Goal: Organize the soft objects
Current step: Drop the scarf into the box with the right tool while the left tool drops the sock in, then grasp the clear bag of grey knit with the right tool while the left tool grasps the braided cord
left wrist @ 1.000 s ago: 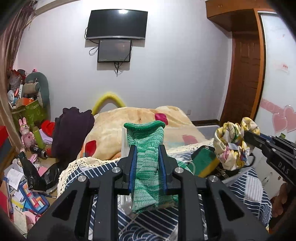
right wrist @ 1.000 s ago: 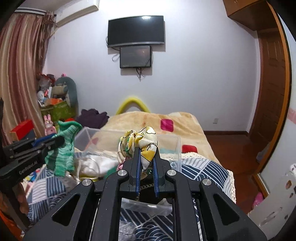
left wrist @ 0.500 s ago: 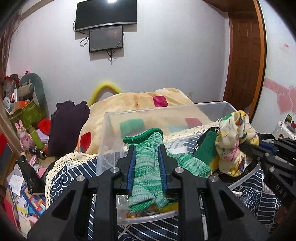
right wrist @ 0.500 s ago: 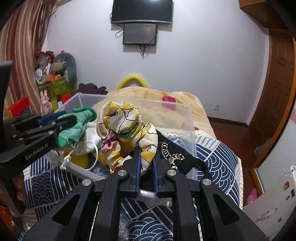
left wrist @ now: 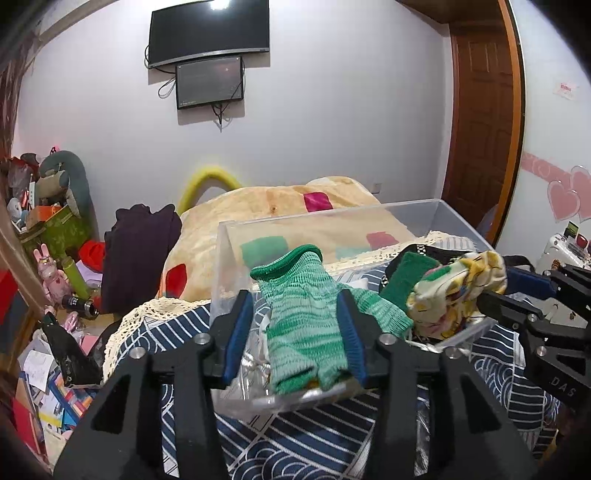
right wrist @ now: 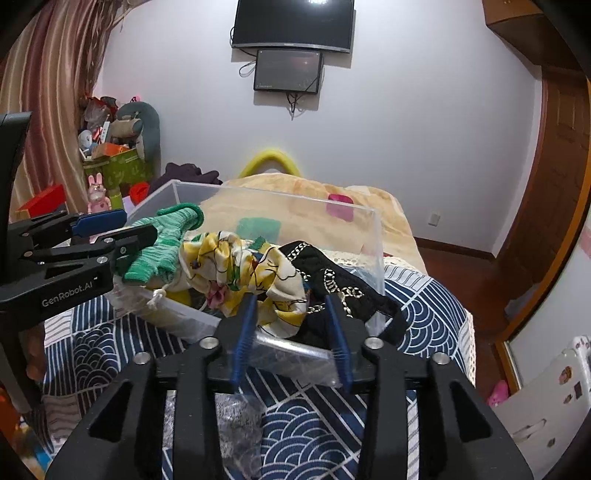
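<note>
green knitted sock [left wrist: 306, 332] sits in the lower middle of the left wrist view, draped over the near edge of a clear plastic bin [left wrist: 406, 214] and lying between the blue pads of the left gripper [left wrist: 295, 343], whose jaws are spread apart; the right pad seems to touch the sock's side while the left pad stands off it. in the right wrist view the same sock [right wrist: 162, 240] shows at middle left, poking out past the left gripper's [right wrist: 122, 236] black fingers over the bin's left corner. a yellow patterned scrunchie [right wrist: 240, 273] lies in the centre of that view, resting on the pile in the bin [right wrist: 280, 199], with a black cloth with a chain print [right wrist: 340, 291] just to its right, spilling over the bin's near wall. the right gripper [right wrist: 291, 328] fills the bottom of the frame, its jaws wide apart and nothing clamped between them, the scrunchie's edge just above its left pad. in the left wrist view the scrunchie [left wrist: 458, 295] appears at middle right beside the right gripper's [left wrist: 517, 299] tips, next to a dark green cloth [left wrist: 406, 277]. the bin rests on a navy and white patterned bedspread [right wrist: 424, 306] across the lower frame. a dark wall screen [right wrist: 291, 22] hangs at top centre.
</note>
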